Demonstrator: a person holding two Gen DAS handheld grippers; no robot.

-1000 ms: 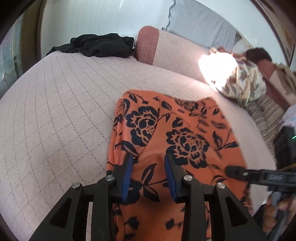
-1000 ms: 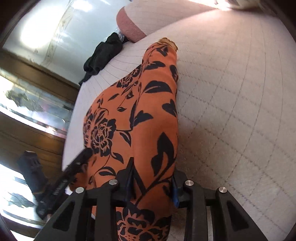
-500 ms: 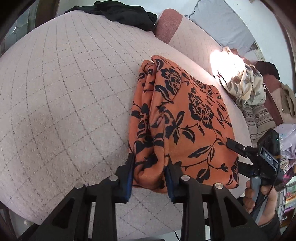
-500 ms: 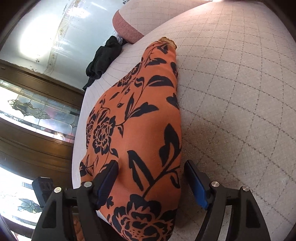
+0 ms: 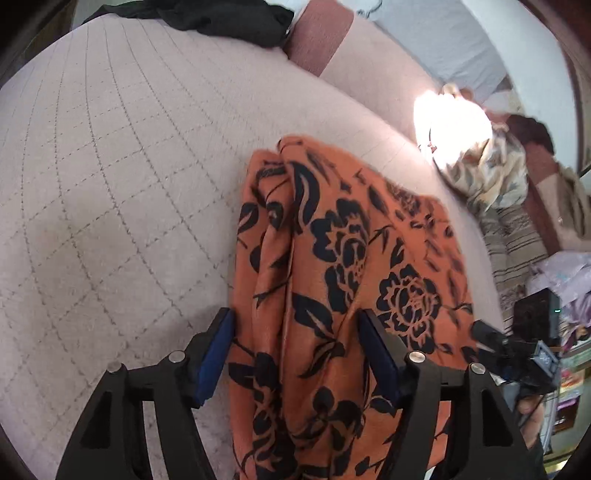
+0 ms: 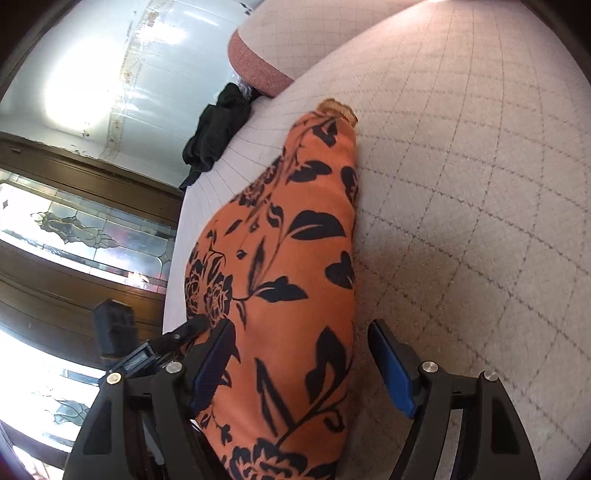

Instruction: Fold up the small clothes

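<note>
Blue-padded jaws of the left gripper [image 5: 295, 354] are opening, the folded edge of an orange garment [image 5: 343, 280] lying between them, pads off the cloth. The right gripper [image 6: 301, 363] stands open too, jaws either side of the same garment's other end without pressing it. Soft fabric, orange with a dark floral print, lies in a long folded strip on a pale quilted bed [image 5: 110, 192] stitched in diamonds. A black garment [image 5: 221, 18] lies crumpled at the far edge.
</note>
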